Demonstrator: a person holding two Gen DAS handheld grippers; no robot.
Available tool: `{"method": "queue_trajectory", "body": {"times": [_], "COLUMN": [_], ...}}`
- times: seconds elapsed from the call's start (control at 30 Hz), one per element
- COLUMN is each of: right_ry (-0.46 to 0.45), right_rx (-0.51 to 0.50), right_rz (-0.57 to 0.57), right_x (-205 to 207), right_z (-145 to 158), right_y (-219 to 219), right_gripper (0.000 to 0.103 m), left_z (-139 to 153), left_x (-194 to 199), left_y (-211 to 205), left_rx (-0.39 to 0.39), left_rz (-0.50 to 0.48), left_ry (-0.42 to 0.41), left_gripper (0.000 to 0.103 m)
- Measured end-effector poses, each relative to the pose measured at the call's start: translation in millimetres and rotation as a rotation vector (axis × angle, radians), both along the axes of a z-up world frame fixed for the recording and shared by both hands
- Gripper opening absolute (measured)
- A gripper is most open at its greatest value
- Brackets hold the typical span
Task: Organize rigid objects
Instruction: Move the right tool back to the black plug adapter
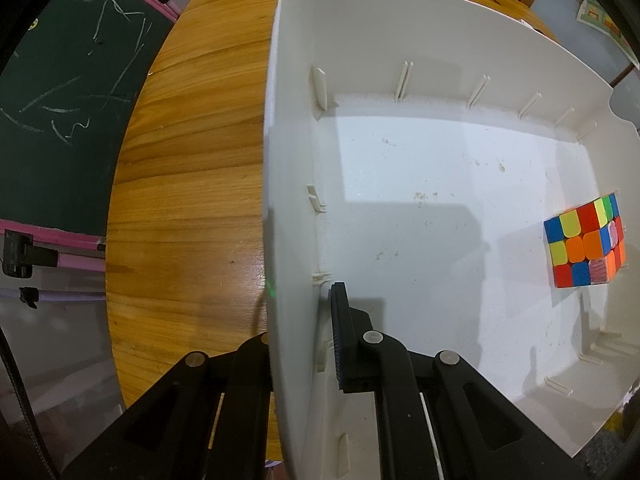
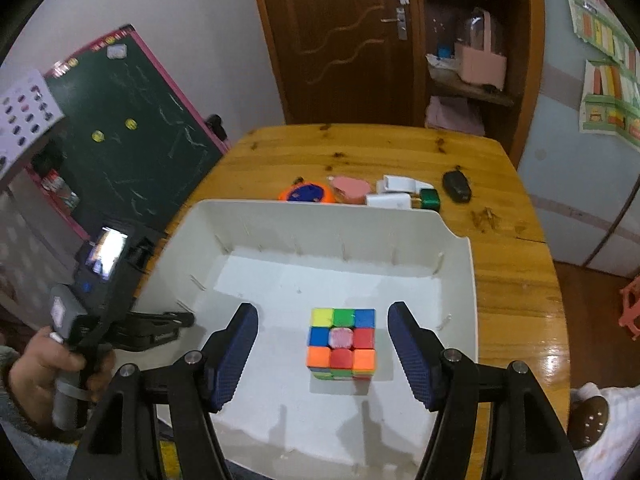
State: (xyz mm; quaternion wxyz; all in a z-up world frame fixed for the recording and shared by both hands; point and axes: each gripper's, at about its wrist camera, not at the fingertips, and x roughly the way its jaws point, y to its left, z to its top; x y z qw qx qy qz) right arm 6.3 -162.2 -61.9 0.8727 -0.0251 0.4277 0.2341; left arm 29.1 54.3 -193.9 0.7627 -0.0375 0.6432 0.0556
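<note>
Down in the lower middle of the right wrist view, the puzzle cube [image 2: 342,344] sat flat on the floor of the white bin [image 2: 320,216]. It was as wide as it was tall, so it had no long side. Its top faced up, and one flat side faced the camera. The top had nine small squares: yellow, green and blue in the far row, blue, a worn pale one and red in the middle row, and orange, red and orange in the near row. In the left wrist view the cube [image 1: 584,244] sat at the right edge of the frame, near the bin's [image 1: 288,160] right wall.

The right hand-held gripper [image 2: 322,354] was open wide. Its blue pads [image 2: 236,352] stood on each side of the cube and did not touch it.

The left hand-held gripper [image 1: 300,336] was closed on the bin's left wall, one finger [image 1: 344,340] inside and one outside. A hand [image 2: 44,368] held it at the lower left of the right wrist view.

The bin stood on the wooden tabletop [image 2: 400,152]. Behind the bin, small things lay in a row: an orange and blue thing [image 2: 306,192], a pink thing [image 2: 350,188], white pieces [image 2: 394,190], a green block [image 2: 430,199] and a black thing [image 2: 456,186].
</note>
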Motion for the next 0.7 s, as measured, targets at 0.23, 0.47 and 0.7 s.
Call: {"method": "queue_trajectory", "body": {"times": [0.23, 0.47, 0.7], "right_ry": [0.011, -0.084, -0.156], "right_rx": [0.011, -0.087, -0.073], "right_rz": [-0.012, -0.069, -0.105], "right_x": [2.3, 10.9, 44.1], "right_z": [6.2, 23.6, 66.1], "right_y": [-6.7, -8.9, -25.2], "right_gripper": [0.07, 0.079, 0.079], "left_z": [0.8, 1.2, 1.5], "left_x": [-0.1, -0.7, -0.9], "left_y": [3.3, 4.8, 5.6], "left_rx": [-0.008, -0.008, -0.007], "left_rz": [0.01, 0.011, 0.015], "left_ry": [0.0, 0.001, 0.002], "left_gripper": [0.01, 0.01, 0.01]}}
